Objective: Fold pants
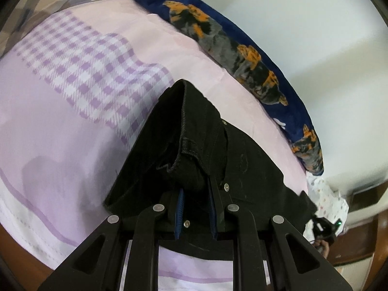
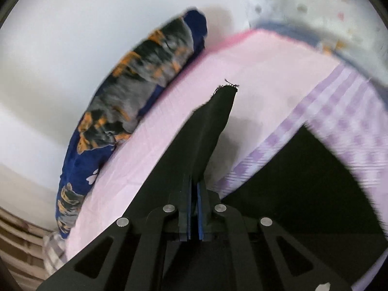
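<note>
On the pink-and-lilac bed sheet (image 1: pixel 60 121), the left gripper (image 1: pixel 195 206) clamps the black pants (image 1: pixel 194 145) at the waistband while the right gripper (image 2: pixel 193 201) pinches a frayed hem, the blurred cloth hiding both sets of fingertips.

You are working in a home bedroom, on a bed with a pink and lilac gingham sheet (image 1: pixel 80 77), a navy dog-print pillow (image 1: pixel 232 46) against the white wall (image 1: pixel 315 48).
</note>
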### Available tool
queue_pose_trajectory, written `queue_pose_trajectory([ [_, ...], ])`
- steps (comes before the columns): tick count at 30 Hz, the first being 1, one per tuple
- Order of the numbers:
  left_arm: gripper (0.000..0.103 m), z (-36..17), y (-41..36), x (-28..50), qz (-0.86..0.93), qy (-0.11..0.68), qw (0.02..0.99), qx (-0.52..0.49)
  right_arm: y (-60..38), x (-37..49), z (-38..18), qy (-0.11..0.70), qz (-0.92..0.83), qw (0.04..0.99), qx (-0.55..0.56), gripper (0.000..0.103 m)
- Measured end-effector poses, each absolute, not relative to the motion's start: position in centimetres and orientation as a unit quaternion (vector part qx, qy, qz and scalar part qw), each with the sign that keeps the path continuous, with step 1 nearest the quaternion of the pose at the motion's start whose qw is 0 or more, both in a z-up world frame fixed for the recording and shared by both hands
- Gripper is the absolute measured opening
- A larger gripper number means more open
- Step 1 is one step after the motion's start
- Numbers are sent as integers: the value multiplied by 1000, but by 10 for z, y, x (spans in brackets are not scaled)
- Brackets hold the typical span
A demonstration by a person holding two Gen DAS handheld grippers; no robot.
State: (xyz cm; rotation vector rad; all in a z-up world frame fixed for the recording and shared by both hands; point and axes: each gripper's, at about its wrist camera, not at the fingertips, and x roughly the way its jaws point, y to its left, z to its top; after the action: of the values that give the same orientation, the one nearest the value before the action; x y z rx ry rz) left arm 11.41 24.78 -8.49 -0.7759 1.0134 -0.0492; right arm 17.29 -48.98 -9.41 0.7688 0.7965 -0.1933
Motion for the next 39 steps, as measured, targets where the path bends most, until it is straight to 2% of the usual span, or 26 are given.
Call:
queue_pose_trajectory([
  [8, 18, -85, 253, 117, -58, 499, 805, -316, -487, 85, -55, 359, -140, 860, 335, 4],
  [16, 18, -92, 251, 97, -73, 530, 803, -261, -475, 39, -80, 404, -194, 839, 310, 3],
  [22, 19, -105, 242, 88, -59, 549, 807, -210, -480, 33, -122, 446, -209, 807, 325, 3],
  [31, 28, -91, 227, 76, -26, 543, 828, -138, -495, 25, -135, 426, -161, 797, 396, 9],
  [39, 30, -34, 197, 41, -7, 471, 881, -41, -515, 19, -143, 403, -140, 788, 444, 9],
])
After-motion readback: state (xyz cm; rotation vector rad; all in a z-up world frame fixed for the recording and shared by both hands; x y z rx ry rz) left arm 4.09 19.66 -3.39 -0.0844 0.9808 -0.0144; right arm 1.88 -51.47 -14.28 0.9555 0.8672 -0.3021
